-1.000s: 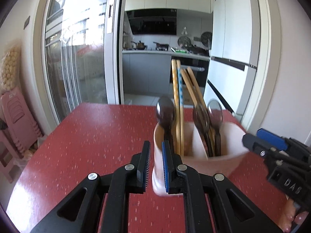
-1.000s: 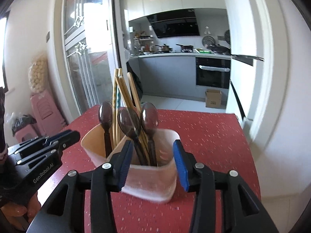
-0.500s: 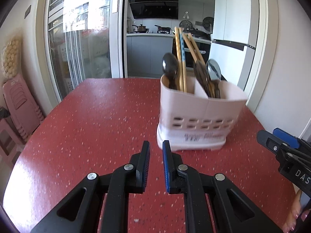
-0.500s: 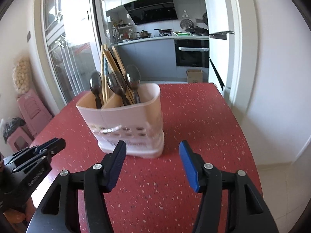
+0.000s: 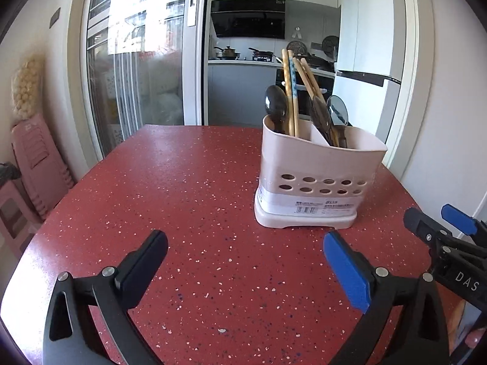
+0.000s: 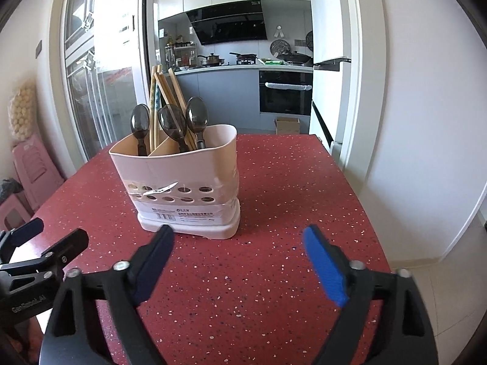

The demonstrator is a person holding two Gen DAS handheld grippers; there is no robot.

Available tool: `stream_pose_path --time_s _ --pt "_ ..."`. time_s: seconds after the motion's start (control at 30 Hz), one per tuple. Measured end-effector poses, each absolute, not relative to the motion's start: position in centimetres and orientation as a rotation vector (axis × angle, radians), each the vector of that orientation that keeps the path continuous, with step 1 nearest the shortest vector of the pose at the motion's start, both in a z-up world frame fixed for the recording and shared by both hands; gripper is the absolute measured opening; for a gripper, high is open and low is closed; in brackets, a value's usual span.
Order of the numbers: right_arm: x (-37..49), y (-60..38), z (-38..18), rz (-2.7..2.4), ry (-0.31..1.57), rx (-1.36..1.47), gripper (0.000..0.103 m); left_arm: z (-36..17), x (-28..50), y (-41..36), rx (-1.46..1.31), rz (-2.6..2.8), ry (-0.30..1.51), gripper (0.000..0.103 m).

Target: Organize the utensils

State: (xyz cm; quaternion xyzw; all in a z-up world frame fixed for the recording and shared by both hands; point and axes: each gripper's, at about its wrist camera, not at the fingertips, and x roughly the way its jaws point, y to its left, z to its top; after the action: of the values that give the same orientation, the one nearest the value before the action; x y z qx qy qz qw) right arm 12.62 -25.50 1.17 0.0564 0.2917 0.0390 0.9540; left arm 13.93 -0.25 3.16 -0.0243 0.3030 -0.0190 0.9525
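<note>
left gripper and right gripper sit low in frame, jaws opening wide with nothing between them; utensil holder stands right of centre on red table

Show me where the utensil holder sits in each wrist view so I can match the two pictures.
Left wrist view: the holder stands right of centre on the red table, beyond the blue pad.
Right wrist view: the holder stands left of centre, just beyond the dark pad.
Shared landmark: the chopsticks rising from the holder, with the black range hood behind.
</note>
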Motion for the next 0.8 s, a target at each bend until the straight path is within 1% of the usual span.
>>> stream_pose_path --time_s 0.33,0.8 --pt "12.04 -25.55 1.32 0.057 0.533 0.151 0.092 3.45 13.77 -0.06 -0.032 -0.019 0.592 0.103" --pt "11.94 -25.05 1.34 0.031 0.529 0.129 0.092 3.51 13.63 -0.11 -0.019 -0.001 0.581 0.103"
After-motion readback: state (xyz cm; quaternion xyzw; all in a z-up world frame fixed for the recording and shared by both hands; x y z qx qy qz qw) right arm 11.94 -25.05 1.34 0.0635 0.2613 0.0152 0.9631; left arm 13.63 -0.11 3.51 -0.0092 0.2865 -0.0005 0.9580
